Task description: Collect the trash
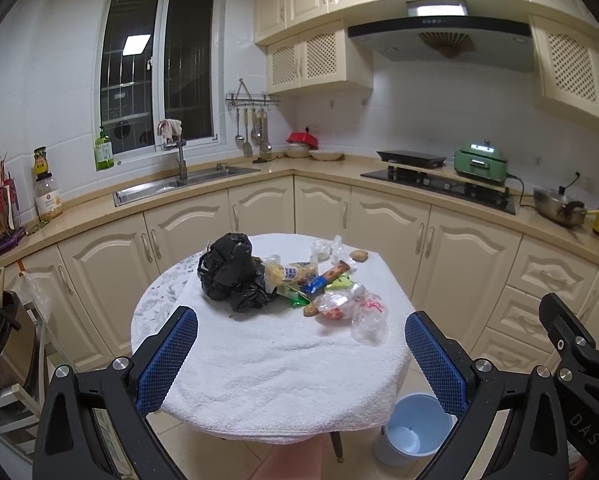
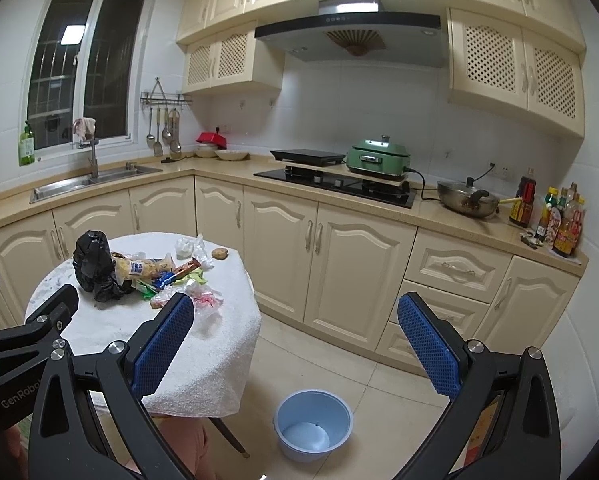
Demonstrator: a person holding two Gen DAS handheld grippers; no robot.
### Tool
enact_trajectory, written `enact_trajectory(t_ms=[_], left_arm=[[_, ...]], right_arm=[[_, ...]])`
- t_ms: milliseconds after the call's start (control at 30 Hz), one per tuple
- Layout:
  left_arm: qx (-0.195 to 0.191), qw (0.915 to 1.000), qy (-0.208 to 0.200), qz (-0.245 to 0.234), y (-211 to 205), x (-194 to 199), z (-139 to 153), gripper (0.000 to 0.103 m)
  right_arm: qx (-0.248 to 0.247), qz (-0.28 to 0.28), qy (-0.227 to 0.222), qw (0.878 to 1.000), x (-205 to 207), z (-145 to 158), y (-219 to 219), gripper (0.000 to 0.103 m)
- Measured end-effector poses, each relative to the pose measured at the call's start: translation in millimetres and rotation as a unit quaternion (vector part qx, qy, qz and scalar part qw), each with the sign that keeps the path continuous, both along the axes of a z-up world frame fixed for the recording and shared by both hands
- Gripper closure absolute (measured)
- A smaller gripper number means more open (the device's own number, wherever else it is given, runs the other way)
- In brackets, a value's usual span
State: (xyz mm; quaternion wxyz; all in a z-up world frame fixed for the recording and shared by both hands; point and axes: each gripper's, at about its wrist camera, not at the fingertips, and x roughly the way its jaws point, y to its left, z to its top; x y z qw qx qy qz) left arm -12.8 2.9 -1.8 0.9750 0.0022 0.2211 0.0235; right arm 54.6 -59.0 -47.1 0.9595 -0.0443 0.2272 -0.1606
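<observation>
Blue bin (image 2: 313, 424) beside towel-draped table (image 2: 203, 360)

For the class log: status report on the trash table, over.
Left hand-held gripper open, right hand-held gripper open, both empty. Trash pile untouched on table. Blue bin on floor, path clear.

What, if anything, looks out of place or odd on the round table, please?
A heap of litter sits on the white towel-covered round table: a crumpled black plastic bag, snack wrappers and clear plastic bags. The light blue plastic bin on the floor beside it looks empty. Nothing appears spilled or damaged.
</observation>
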Motion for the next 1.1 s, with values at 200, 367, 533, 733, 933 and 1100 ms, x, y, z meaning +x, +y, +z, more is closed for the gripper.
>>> enact_trajectory(t_ms=[200, 367, 533, 733, 933, 1100], left_arm=[[0.0, 1.0, -0.001, 0.0, 0.2, 0.5, -1.1, 0.001], [-0.002, 1.0, -0.003, 0.0, 3.4, -0.3, 0.5, 0.001], [-0.004, 1.0, -0.002, -0.002, 6.7, 1.7, -0.1, 0.001], [-0.009, 1.0, 0.001, -0.004, 8.8, 2.4, -2.7, 0.001], [-0.009, 0.9999, 0.005, -0.004, 11.5, 5.8, -3.2, 0.001], [-0.012, 0.9999, 0.006, -0.003, 14.0, 6.8, -2.6, 0.001]], right_arm=[[-0.007, -0.005, 0.0, 1.0, -0.5, 0.2, 5.0, 0.0], [-0.002, -0.003, 0.002, 1.0, -0.6, 0.2, 6.9, 0.0], [-0.005, -0.006, 0.003, 1.0, -1.5, 0.6, 8.9, 0.0], [-0.012, -0.013, 0.001, 1.0, -2.2, 1.3, 8.9, 0.0], [-0.014, -0.014, 0.006, 1.0, -0.8, 0.0, 8.5, 0.0], [-0.02, -0.015, 0.007, 1.0, 1.2, 1.5, 8.5, 0.0]])
